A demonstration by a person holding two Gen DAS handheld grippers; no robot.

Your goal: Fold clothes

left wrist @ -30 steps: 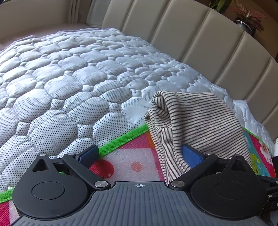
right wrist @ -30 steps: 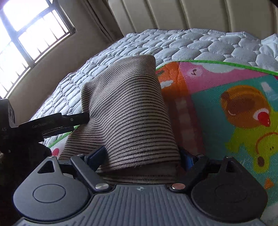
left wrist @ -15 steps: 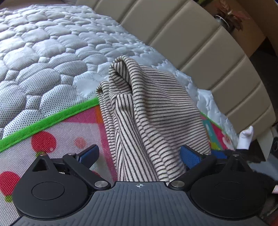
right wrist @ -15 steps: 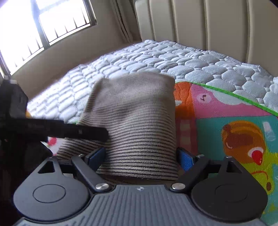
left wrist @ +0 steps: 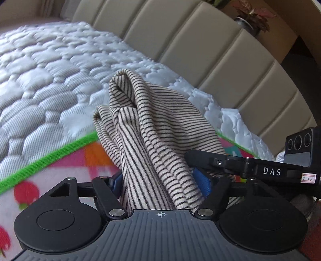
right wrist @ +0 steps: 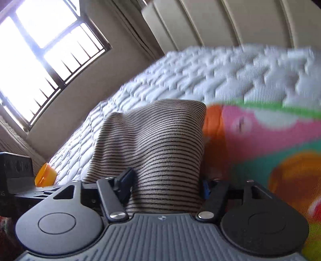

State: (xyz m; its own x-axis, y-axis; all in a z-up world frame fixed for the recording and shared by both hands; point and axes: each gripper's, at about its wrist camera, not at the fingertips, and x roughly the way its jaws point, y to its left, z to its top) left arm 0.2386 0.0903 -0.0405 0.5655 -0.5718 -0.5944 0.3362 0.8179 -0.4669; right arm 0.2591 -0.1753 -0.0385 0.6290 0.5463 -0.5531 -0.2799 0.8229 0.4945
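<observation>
A beige garment with thin dark stripes stands bunched up on a colourful play mat at the mat's green edge. My left gripper has the cloth gathered between its blue pads; its jaws are closing and both pads touch the fabric. In the right wrist view the same garment rises as a flat striped panel. My right gripper is closing on its near end, the pads pressing into both sides. A black bar marked DAS of the right gripper reaches in beside the cloth.
The mat lies on a white quilted mattress with a beige padded headboard behind. A potted plant stands past the headboard. A barred window is at the left, and an orange object sits near the mattress.
Both pairs of jaws have narrowed onto the striped cloth, which was lying loosely between wide jaws. The two grippers have come closer together, and the garment is now bunched taller.
</observation>
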